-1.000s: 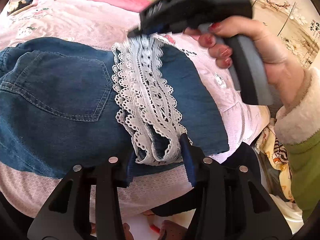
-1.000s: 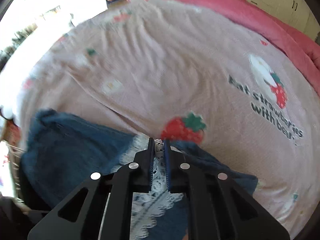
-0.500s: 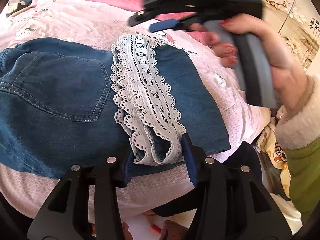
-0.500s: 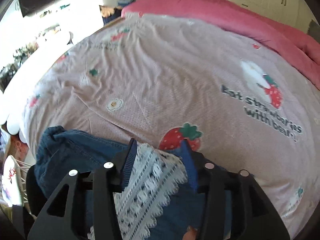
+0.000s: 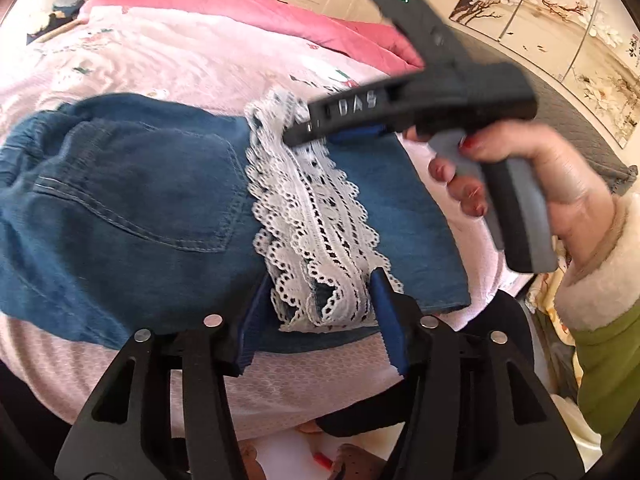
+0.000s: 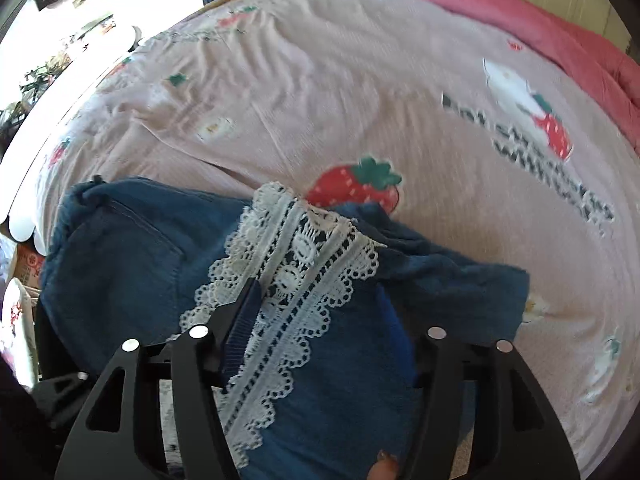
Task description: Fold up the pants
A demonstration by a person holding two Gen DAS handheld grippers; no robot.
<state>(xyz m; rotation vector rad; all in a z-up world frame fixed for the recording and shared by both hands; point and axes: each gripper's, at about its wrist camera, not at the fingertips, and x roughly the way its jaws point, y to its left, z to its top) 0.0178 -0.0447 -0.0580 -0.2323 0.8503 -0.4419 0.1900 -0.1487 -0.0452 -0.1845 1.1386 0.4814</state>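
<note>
Left wrist view, nearest the lens: the left claw (image 5: 318, 312), black frame with blue pads, stands over the near end of a white scalloped lace band (image 5: 310, 216). Its jaws are opening, the lace between them, and neither pad appears to press on it. That near end lies at the front edge of the blue denim pants (image 5: 120, 208), which rest folded on a pale pink strawberry-print bedspread (image 5: 192, 60), stitched back pocket uppermost and to the left of the lace.

The lace band's long axis runs straight away from the left claw, from the near hem edge toward the far edge of the denim. Both claws therefore sit on one line, one at each end of it.

Farther along that axis, the right claw (image 5: 308, 128), a black tool gripped by a person's hand (image 5: 520, 184) in a cream-cuffed green sleeve (image 5: 600, 332), hovers at the far end of the lace. In the right wrist view, the right claw (image 6: 320, 344) is also opening; its jaws straddle lace and denim, pads apart and clear of the cloth.

Judgement: the fold appears laid and both claws seem to be letting go. Any further fold would turn on this axis, the left claw being nearer the front hem, the right nearer the far edge.

Beyond: a deep pink quilt (image 5: 248, 12) at the bed's far side.
</note>
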